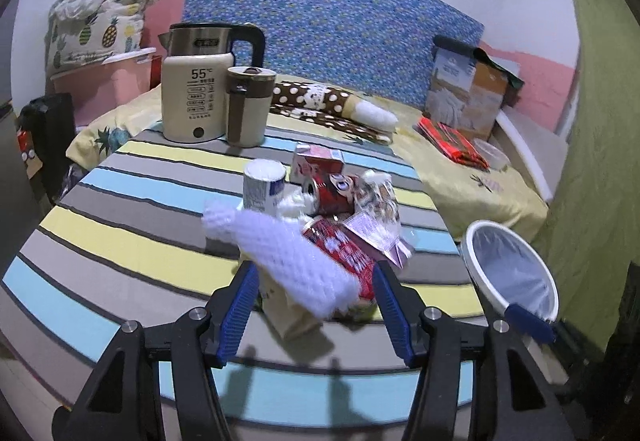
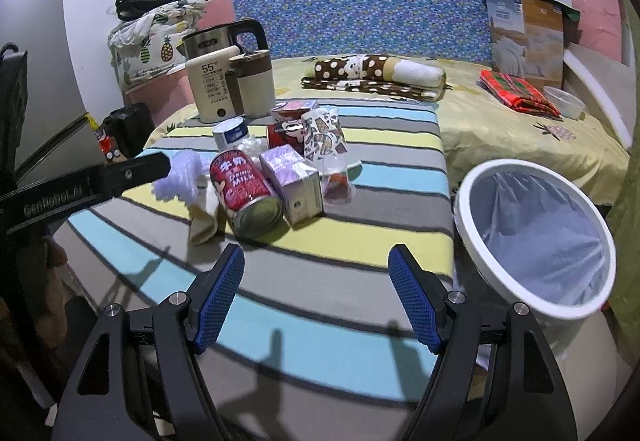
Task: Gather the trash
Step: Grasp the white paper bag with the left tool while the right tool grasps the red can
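Trash is piled mid-table: a red milk can (image 2: 244, 193), a purple carton (image 2: 292, 185), a patterned paper cup (image 2: 322, 137), a clear plastic cup (image 2: 338, 181), a white-and-blue can (image 2: 232, 135) and a second red can (image 2: 284, 135). A white foam net sleeve (image 1: 288, 257) lies blurred across a beige paper bag (image 1: 288, 317), loosely between the wide-apart fingers of my open left gripper (image 1: 314, 273), which do not pinch it. The same foam net sleeve (image 2: 180, 177) shows at that gripper's tip. My right gripper (image 2: 318, 255) is open over the striped cloth, with nothing in it. The white bin (image 2: 592, 297) with a clear liner stands off the table's right edge.
An electric kettle (image 2: 212, 81) and a lidded mug (image 2: 252, 85) stand at the table's far left. Behind is a bed (image 2: 520, 145) with a spotted roll, a red cloth, a small bowl and boxes. The striped table (image 2: 304, 321) is bare in front of the right gripper.
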`<action>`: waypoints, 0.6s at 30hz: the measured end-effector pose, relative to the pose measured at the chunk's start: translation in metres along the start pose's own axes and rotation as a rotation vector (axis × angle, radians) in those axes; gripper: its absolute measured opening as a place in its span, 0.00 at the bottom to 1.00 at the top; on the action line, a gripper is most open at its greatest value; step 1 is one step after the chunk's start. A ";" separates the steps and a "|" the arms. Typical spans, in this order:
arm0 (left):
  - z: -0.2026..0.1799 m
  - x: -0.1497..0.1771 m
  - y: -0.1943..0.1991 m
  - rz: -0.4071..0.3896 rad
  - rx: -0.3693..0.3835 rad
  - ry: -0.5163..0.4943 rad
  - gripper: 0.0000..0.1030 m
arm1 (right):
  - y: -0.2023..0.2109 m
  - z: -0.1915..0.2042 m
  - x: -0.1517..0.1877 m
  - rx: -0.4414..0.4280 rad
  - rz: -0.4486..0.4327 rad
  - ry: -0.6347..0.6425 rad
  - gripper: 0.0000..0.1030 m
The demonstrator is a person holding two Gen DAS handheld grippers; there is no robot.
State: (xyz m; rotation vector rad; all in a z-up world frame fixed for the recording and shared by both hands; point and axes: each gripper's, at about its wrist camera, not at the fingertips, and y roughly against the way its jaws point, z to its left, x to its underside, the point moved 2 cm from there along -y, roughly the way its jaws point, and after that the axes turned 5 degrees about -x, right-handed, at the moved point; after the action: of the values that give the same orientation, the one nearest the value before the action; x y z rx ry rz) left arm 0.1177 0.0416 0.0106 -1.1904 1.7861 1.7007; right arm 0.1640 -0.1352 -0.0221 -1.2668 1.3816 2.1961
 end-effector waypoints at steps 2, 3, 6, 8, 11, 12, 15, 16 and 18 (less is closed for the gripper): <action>0.002 -0.005 -0.009 0.009 -0.010 0.019 0.57 | -0.007 -0.001 -0.004 -0.007 0.004 0.002 0.73; 0.003 -0.005 -0.013 0.014 -0.015 0.019 0.57 | -0.009 -0.003 -0.007 -0.010 0.007 0.003 0.73; 0.006 -0.003 -0.025 0.040 -0.028 0.011 0.57 | -0.021 -0.004 -0.013 -0.017 0.019 0.007 0.71; 0.009 0.000 -0.031 0.057 -0.029 0.002 0.57 | -0.027 -0.005 -0.017 -0.024 0.026 0.010 0.70; 0.014 0.005 -0.035 0.072 -0.014 -0.001 0.53 | -0.037 -0.005 -0.022 -0.036 0.038 0.017 0.70; 0.015 0.006 -0.036 0.075 -0.011 -0.002 0.49 | -0.040 -0.005 -0.023 -0.041 0.044 0.017 0.70; 0.021 0.010 -0.037 0.081 0.000 -0.004 0.41 | -0.045 -0.005 -0.027 -0.052 0.049 0.021 0.70; 0.023 0.011 -0.037 0.081 0.007 -0.005 0.39 | -0.045 -0.003 -0.028 -0.061 0.048 0.021 0.69; 0.026 0.012 -0.037 0.080 0.014 -0.008 0.34 | -0.043 0.002 -0.028 -0.086 0.047 0.030 0.62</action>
State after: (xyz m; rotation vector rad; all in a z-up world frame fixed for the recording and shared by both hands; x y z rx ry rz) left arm 0.1330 0.0659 -0.0257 -1.1188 1.8604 1.7321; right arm 0.2057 -0.1049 -0.0265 -1.3151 1.3544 2.2998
